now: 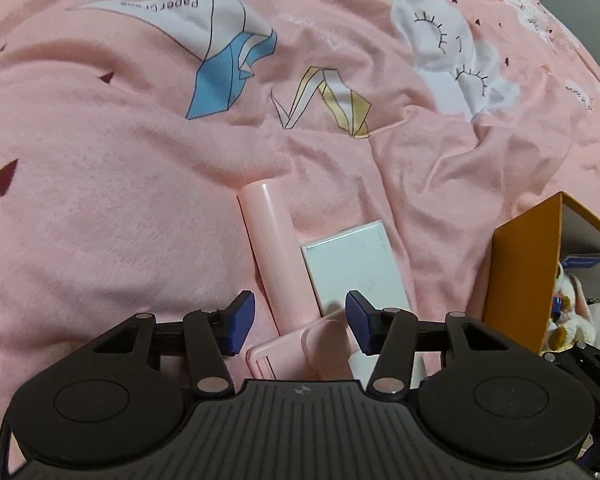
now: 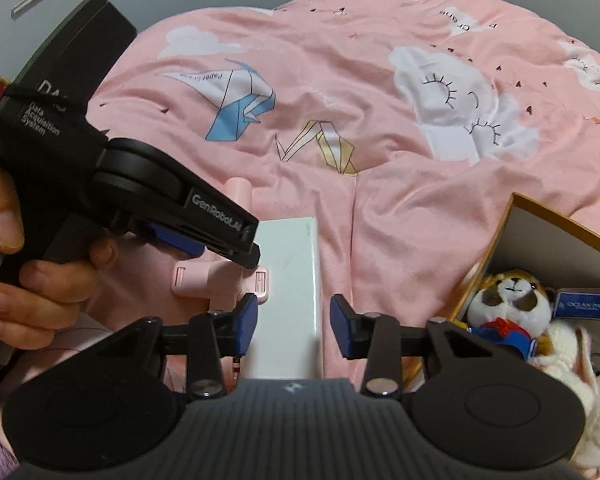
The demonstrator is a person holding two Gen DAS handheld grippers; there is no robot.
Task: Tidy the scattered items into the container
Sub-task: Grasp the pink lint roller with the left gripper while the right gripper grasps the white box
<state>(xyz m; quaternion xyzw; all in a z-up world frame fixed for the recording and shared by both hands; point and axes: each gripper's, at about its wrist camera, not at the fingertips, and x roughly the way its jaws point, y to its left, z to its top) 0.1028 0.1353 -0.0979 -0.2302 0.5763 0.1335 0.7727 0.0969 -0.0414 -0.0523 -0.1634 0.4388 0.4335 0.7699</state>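
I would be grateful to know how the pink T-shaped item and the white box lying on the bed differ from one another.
The pink T-shaped item is a rounded tube with a crossbar; the white box is flat and rectangular. The pink item nearly matches the pink bedspread, while the box stands out. The left gripper straddles the pink item; the right gripper straddles the box. Both lie outside the orange container.

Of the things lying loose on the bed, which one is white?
The flat rectangular box; the tube-shaped holder lying against it is pink like the blanket.
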